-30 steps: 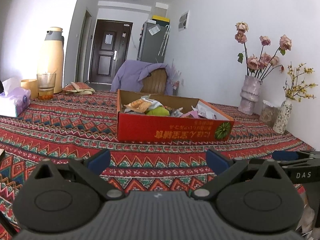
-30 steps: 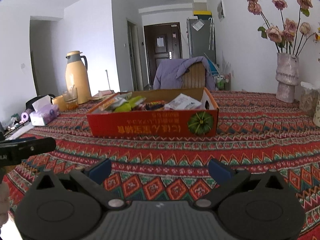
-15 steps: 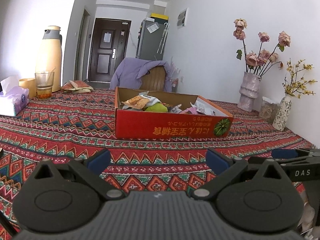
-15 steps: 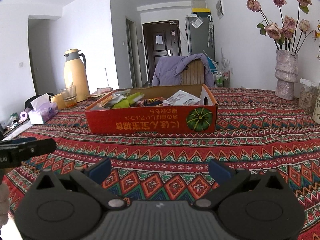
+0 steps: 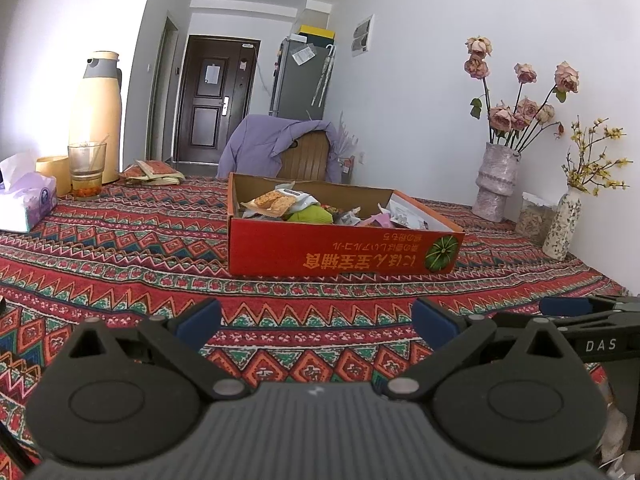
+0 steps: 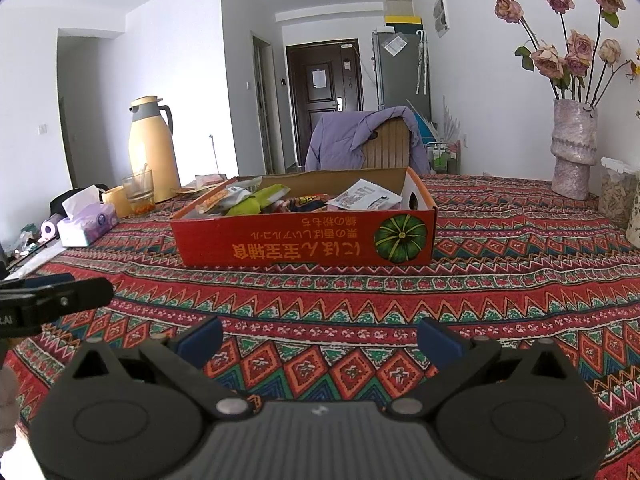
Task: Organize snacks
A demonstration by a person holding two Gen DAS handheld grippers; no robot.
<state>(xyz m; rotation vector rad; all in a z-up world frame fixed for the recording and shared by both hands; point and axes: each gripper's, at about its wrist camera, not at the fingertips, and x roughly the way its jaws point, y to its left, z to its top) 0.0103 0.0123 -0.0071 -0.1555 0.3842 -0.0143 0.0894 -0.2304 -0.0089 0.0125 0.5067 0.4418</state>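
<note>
A shallow red cardboard box (image 5: 340, 252) with a green pumpkin print stands on the patterned tablecloth ahead, and it also shows in the right wrist view (image 6: 304, 240). Several snack packets (image 5: 280, 202) lie inside it, among them a green one (image 6: 256, 200) and a white one (image 6: 366, 196). My left gripper (image 5: 316, 320) is open and empty, low over the cloth, well short of the box. My right gripper (image 6: 318, 336) is open and empty, also short of the box. Each gripper shows at the edge of the other's view.
A yellow thermos (image 5: 96, 116), a glass (image 5: 86, 170), a tissue pack (image 5: 28, 202) and more packets (image 5: 154, 172) sit at the back left. Two flower vases (image 5: 496, 182) and a jar (image 5: 536, 218) stand at the right. A chair with a purple jacket (image 6: 360, 140) is behind the box.
Both grippers have tilted slightly, so the box sits a little lower in each view. Both stay open and empty.
</note>
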